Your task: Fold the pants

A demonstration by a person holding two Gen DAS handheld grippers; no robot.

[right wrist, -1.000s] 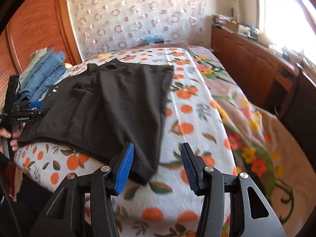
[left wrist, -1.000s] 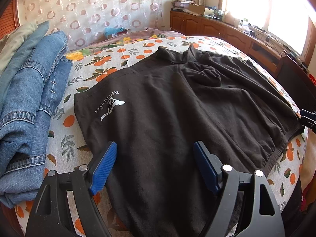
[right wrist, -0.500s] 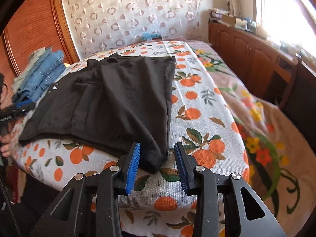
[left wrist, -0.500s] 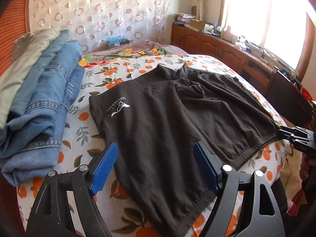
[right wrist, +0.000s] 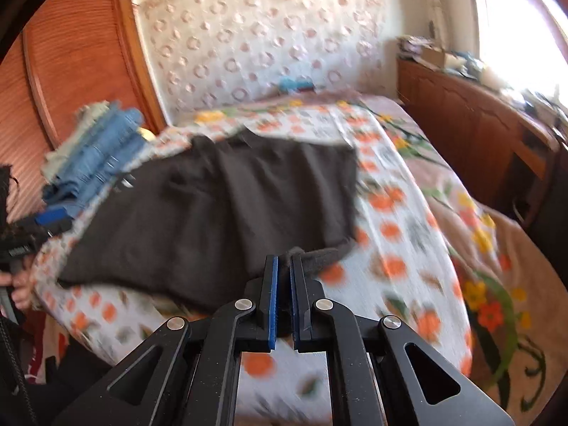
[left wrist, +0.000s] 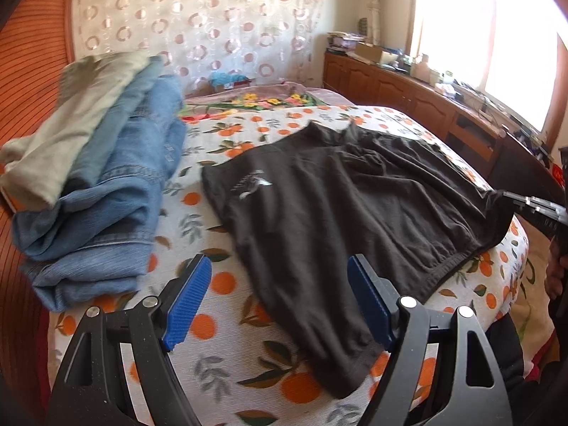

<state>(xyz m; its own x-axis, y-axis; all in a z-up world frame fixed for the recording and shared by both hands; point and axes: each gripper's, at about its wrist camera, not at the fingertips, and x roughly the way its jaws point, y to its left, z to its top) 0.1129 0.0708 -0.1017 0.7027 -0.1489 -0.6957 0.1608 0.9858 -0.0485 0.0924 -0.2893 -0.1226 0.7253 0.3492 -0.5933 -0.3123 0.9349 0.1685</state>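
Pants are lying spread on the bed, beside the folded jeans. We are pinching their near corner in our right gripper for folding, while keeping our left gripper wide open, holding nothing.

The right gripper is clamped on the black pants' hem, while the left gripper hangs with jaws spread wide.

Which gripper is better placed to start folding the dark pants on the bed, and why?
Right. The right gripper is already shut on a corner of the dark pants, ready to lift it across. The left gripper is open, its fingers holding nothing above the pants.
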